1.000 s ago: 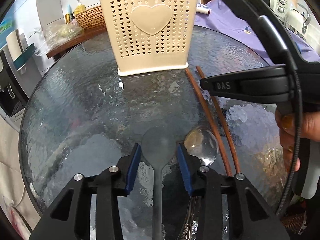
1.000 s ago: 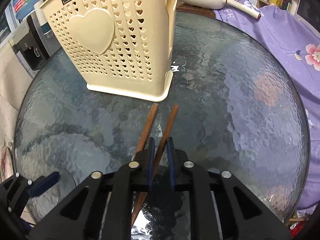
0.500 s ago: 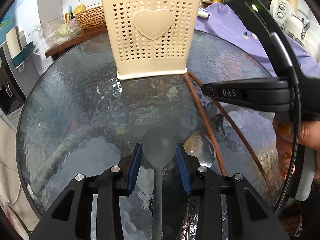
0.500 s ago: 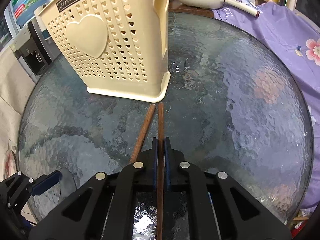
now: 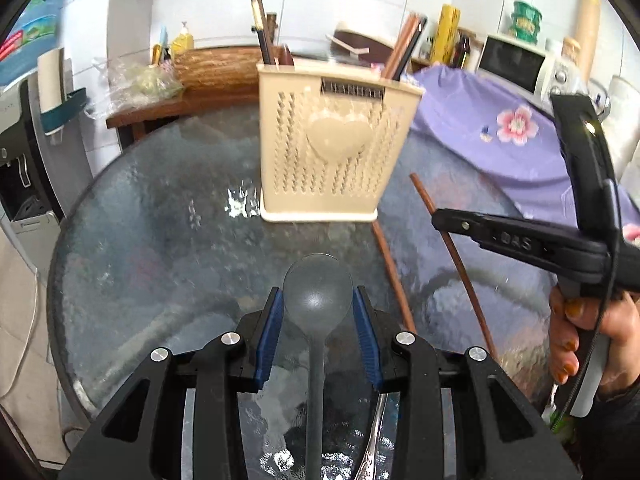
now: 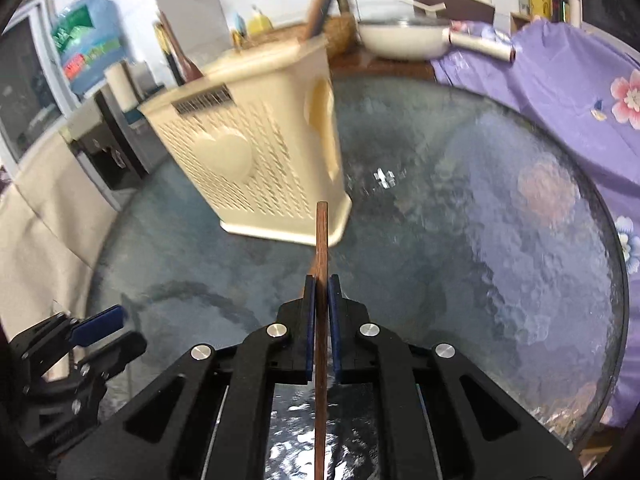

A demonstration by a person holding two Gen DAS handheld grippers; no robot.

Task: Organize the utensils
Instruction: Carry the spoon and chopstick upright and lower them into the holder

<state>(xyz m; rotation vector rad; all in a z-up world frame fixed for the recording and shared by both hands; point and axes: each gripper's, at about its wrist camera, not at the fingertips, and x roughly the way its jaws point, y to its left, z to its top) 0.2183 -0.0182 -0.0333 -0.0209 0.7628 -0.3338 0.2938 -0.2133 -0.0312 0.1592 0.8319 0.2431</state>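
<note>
Both hands are loaded, so the step in hand is the carry: each utensil is gripped and has to go to the cream holder (image 5: 332,152), which stands upright at the upper middle of the left wrist view and at the upper left of centre in the right wrist view.

The left gripper (image 5: 318,316) has its blue-padded fingers (image 5: 269,332) pinching the bowl of a grey spoon (image 5: 318,292), whose handle runs straight down the frame between them. Below the right-hand finger the handle of a metal spoon (image 5: 374,432) shows at the bottom of the frame; it looks to lie on the glass surface (image 5: 160,240), though the view there is too cramped to be sure.

The right gripper (image 6: 320,312) has its fingers pressed nearly together on a brown chopstick (image 6: 321,248), which points up the middle of the frame toward the holder's near bottom corner. In the left wrist view that same chopstick crosses behind the black gripper at the right of the frame, while a second chopstick (image 5: 394,280) lies on the surface just to the right of the left gripper, unheld.

The holder already has dark handles and chopsticks standing out of its top. The next move, as I judge it, calls for raising each utensil above the rim, tipping it toward upright and lowering it into an opening without knocking the light holder. The second chopstick and the metal spoon remain to be collected.
</note>
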